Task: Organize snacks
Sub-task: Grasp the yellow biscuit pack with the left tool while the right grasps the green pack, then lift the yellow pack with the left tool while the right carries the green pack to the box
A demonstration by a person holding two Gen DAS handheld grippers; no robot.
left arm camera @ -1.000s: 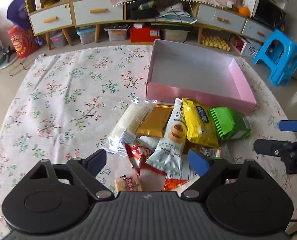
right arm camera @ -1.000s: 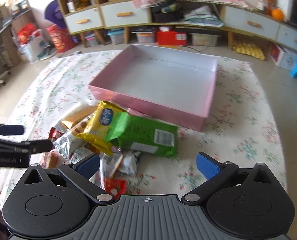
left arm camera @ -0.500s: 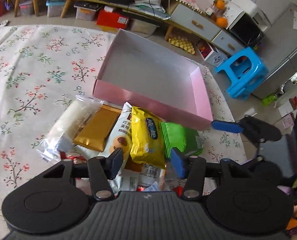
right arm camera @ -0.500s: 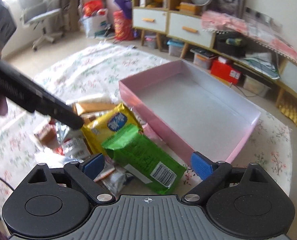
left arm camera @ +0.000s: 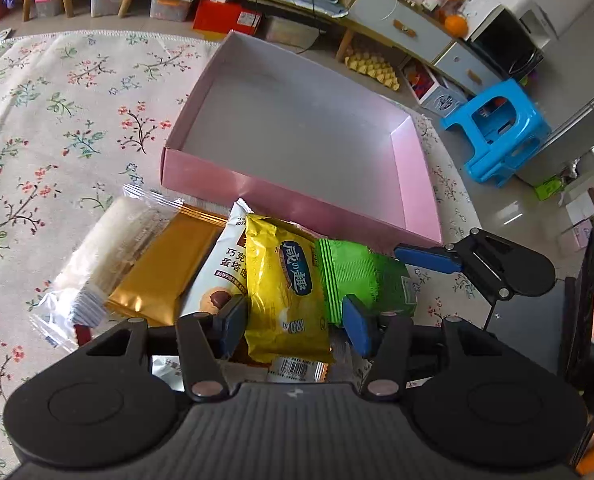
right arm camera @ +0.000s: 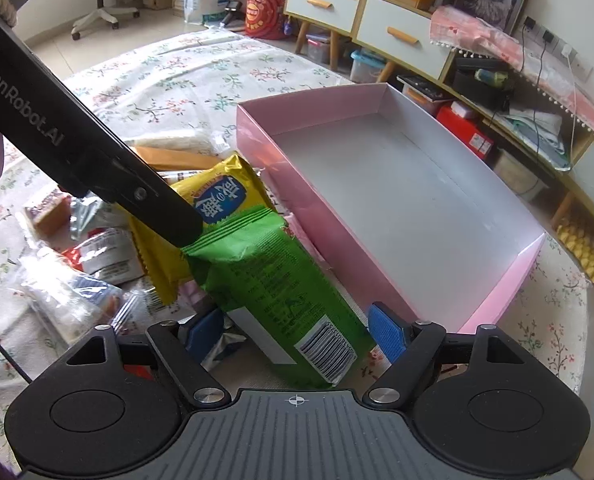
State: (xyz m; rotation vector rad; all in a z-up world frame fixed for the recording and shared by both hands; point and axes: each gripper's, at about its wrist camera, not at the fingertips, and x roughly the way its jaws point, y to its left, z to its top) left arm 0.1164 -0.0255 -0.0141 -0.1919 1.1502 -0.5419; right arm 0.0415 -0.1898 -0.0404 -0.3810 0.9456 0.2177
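- The bottom of the snack pile is hidden in both views: each claw's black body covers the near packets, so only scraps of red, orange and silver wrapper and a barcode show there.
- From the right wrist camera, the left claw's dark arm crosses the yellow packet [right arm camera: 217, 200] and hides part of its label; what its tips touch, I cannot tell.
- Left claw [left arm camera: 293, 322]: blue pads parted, one either side of the yellow packet's lower end, seemingly not yet pressing it.
- Right claw [right arm camera: 297, 332]: wide apart, straddling the green packet's [right arm camera: 273, 280] barcode end, with a gap at each pad; nothing gripped.
- Pink box [left arm camera: 417, 184]: shallow rectangular cardboard, glossy pink walls, matte pale floor, nothing in it; it sits just behind the pile.
- The packets lie overlapping on the flowered cloth [left arm camera: 57, 120] over the worktop: a clear crinkled wrapper with pale contents [left arm camera: 109, 240], a gold foil bar [left arm camera: 165, 268], a white cookie packet [left arm camera: 225, 276] (mostly under the yellow one), then the yellow and green crimp-edged pouches.
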